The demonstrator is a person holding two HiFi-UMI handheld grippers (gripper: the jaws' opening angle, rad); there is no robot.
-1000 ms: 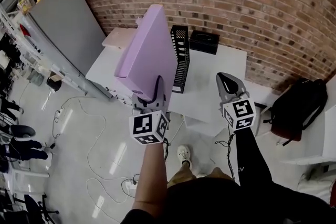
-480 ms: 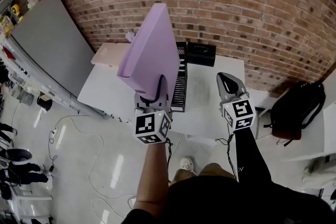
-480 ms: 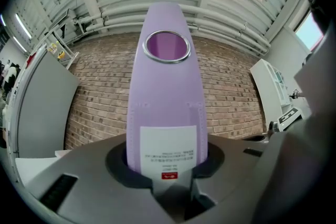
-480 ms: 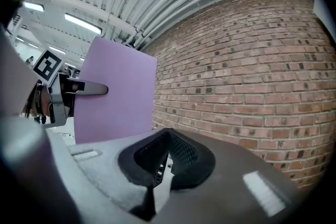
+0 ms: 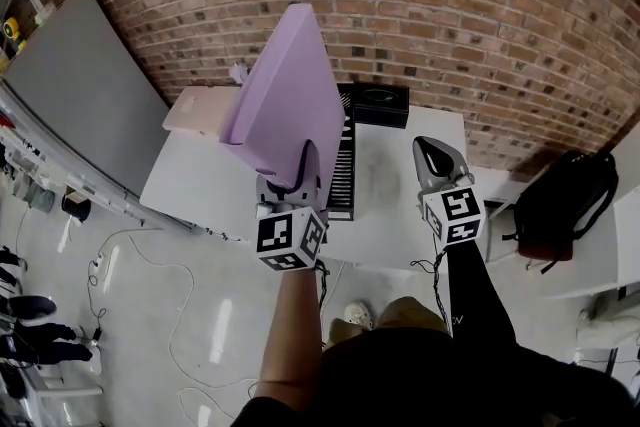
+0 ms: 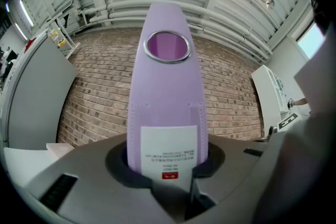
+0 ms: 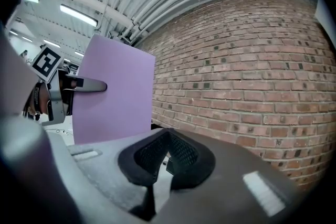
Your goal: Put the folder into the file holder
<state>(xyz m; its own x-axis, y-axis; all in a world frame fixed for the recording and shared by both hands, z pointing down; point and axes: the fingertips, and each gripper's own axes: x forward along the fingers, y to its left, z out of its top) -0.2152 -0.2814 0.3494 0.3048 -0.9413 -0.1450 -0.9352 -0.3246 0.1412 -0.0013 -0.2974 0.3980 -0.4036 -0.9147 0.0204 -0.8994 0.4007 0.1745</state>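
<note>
Folder (image 5: pixel 290 95) (in left gripper (image 5: pixel 299 169)), near file holder (image 5: pixel 344 177)

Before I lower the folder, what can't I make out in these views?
- File holder slots: head view, mostly covered by the folder and left tongs.
- Folder label print: left gripper view, too small.
- Pinkish item: head view, partly behind the folder.

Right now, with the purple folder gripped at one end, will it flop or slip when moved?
Probably stiff: the purple folder looks flat and unbent above the left claw, though gripped only at its lower end. Likely top-heavy, so it may sway, since most of it rises above the grip. Its smooth cover could slip.
</note>
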